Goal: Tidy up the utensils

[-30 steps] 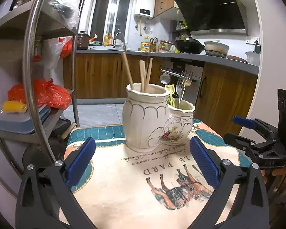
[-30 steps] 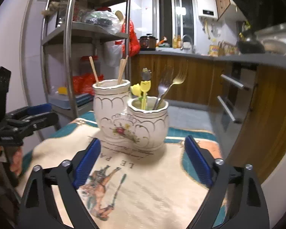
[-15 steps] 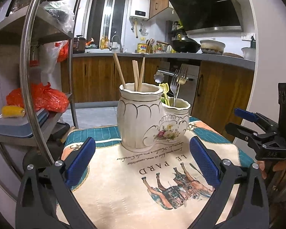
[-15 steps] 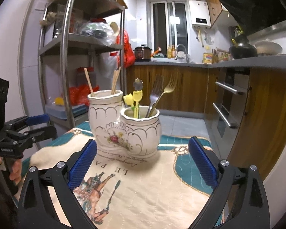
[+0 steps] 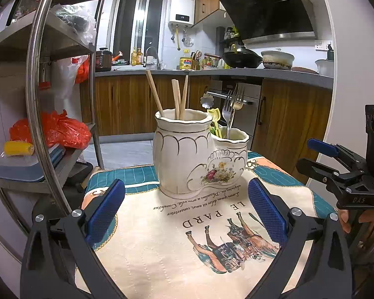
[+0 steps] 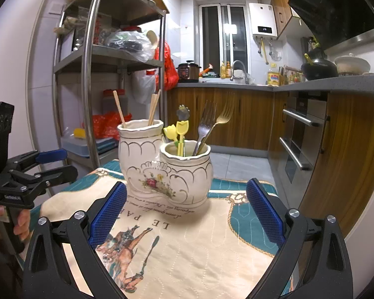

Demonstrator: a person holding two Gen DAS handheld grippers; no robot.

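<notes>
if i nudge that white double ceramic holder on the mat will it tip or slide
The holder looks like heavy glazed ceramic with a broad joined base, so it would probably slide on the mat rather than tip. The tall forks might rattle.

White floral holder (image 5: 202, 159); yellow tulip spoons (image 6: 177, 130).

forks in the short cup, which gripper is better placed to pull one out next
Right, probably. From the right gripper the forks stand in the near short cup, unobstructed. From the left gripper the taller cup stands nearer. Both are open.
</notes>
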